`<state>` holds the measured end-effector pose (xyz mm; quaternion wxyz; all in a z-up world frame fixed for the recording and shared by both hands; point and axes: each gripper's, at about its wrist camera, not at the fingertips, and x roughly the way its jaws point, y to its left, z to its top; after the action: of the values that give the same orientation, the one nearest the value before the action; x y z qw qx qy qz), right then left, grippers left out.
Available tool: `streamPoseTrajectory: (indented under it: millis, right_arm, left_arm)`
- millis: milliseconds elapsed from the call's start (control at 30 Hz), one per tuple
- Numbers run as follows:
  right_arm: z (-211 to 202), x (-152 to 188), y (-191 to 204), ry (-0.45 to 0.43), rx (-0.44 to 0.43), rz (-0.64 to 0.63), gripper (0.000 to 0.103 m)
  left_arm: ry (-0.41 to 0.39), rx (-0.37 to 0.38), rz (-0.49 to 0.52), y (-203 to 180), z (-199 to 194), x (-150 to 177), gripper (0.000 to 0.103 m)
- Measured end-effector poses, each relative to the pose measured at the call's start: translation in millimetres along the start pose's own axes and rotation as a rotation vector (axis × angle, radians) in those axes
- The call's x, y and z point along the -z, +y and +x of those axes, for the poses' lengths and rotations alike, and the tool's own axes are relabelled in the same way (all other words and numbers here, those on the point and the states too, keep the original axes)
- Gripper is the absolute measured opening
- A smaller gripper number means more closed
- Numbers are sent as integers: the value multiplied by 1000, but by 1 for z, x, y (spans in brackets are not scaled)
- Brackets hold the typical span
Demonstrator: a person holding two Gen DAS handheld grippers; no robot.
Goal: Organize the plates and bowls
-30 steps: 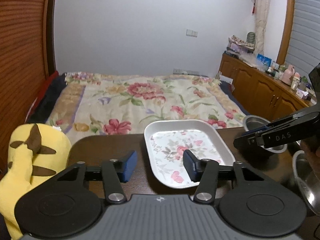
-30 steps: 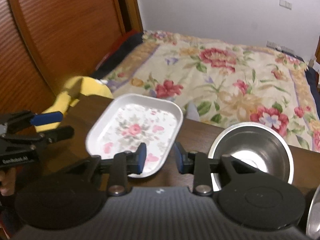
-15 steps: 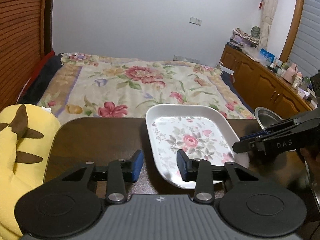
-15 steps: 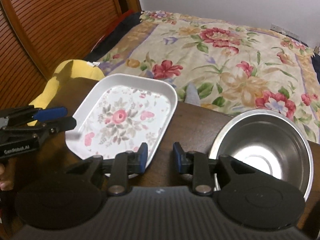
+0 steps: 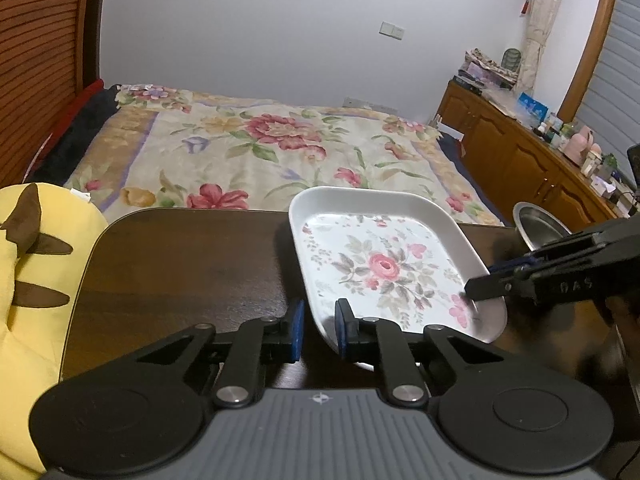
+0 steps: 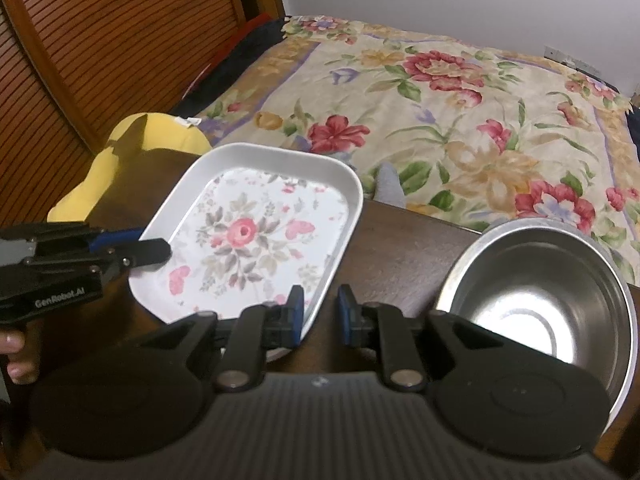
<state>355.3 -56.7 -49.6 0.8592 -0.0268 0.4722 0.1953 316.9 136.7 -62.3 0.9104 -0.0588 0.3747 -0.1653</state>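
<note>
While both tools are closing on opposite rims of the tray [image 5: 384, 268], it is lying between them on the desk [image 5: 180, 264], its long axis running away toward the bed [image 5: 260, 148]. The left tool [image 5: 317, 330] is straddling the tray's near left rim, the rim sitting in the gap between its blue pads – whether they are pressing yet I cannot tell. The right tool [image 6: 319, 316] is straddling the near right rim the same way, contact equally unclear. Each hand is nearest its own side, so a level two-handed lift looks likely. Nothing is sitting in the tray – only its printed flowers. Just right of it, the steel bowl [image 6: 536, 292] is sitting empty.
</note>
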Motion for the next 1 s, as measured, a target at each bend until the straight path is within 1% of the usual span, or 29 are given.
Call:
streamPoseTrajectory:
  millis: [167, 233, 300, 433, 700, 1000]
  right_arm:
    - [2, 1, 3, 6, -16, -11, 19]
    - [2, 1, 5, 2, -8, -20, 19]
    - [2, 1, 5, 0, 1, -17, 13]
    - [-2, 0, 2, -11, -17, -13, 12]
    - [-28, 0, 9, -63, -42, -4, 12]
    - [-62, 8, 14, -120, -43, 6, 12]
  left_arm:
    - [4, -8, 18, -4, -1, 1, 15]
    - [6, -12, 19, -4, -2, 1, 14]
    - [8, -19, 15, -3, -3, 0, 13]
    - [7, -23, 3, -4, -10, 1, 13]
    - [-38, -19, 13, -11, -39, -1, 13]
    - [-88, -11, 43, -30, -75, -4, 13]
